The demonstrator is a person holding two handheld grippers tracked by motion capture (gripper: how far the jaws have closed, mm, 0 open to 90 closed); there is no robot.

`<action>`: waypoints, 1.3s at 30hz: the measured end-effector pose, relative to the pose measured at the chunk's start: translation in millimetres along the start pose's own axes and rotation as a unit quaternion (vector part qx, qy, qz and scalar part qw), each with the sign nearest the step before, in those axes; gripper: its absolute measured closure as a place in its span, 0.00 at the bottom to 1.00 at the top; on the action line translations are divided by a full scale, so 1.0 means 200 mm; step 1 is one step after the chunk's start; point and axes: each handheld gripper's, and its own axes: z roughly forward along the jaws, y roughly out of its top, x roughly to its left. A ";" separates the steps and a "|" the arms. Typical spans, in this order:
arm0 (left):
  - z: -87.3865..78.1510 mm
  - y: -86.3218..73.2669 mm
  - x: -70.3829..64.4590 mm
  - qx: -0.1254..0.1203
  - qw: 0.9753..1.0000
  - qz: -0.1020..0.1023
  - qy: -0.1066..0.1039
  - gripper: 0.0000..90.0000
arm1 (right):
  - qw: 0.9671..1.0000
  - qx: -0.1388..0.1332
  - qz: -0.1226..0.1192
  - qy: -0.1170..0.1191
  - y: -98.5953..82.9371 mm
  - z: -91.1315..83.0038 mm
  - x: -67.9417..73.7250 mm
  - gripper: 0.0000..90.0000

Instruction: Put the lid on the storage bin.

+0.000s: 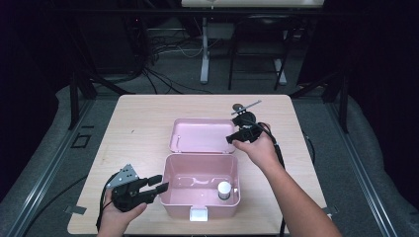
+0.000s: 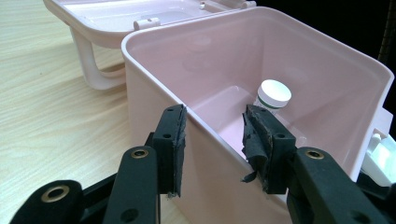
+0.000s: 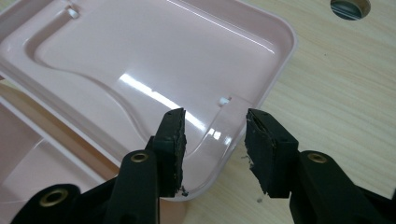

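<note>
A pink plastic box (image 1: 170, 190) stands open on the table, its lid (image 1: 202, 134) folded back flat behind it. Inside, near the right front corner, stands a small white-capped bottle (image 1: 224, 189) (image 2: 273, 92). My left gripper (image 1: 160, 183) (image 2: 212, 144) is open, its jaws straddling the box's left wall (image 2: 154, 88), one outside and one inside. My right gripper (image 1: 232, 139) (image 3: 215, 142) is open too, with the lid's near right corner (image 3: 224, 135) between its jaws, untouched as far as I can see.
A white latch (image 1: 198, 213) sits on the box's front. The wooden table (image 1: 138, 128) has bare room to the left and behind the lid. A round hole (image 3: 349, 5) is in the tabletop beyond the lid. Table legs and cables lie on the floor behind.
</note>
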 end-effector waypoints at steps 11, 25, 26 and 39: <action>0.00 0.00 0.00 0.000 1.000 0.000 0.001 0.66 | 0.999 -0.007 0.039 -0.010 0.00 0.04 -0.05 0.70; 0.00 0.00 0.00 -0.001 1.000 -0.001 0.000 0.66 | 0.998 -0.009 0.059 -0.027 0.05 0.08 -0.07 0.75; 0.00 0.00 0.00 -0.001 1.000 -0.001 0.000 0.66 | 0.998 -0.010 0.060 -0.029 0.06 0.09 -0.08 0.75; 0.00 0.00 0.00 0.000 1.000 -0.001 0.000 0.66 | 0.995 0.009 0.095 -0.040 0.09 0.18 -0.12 0.78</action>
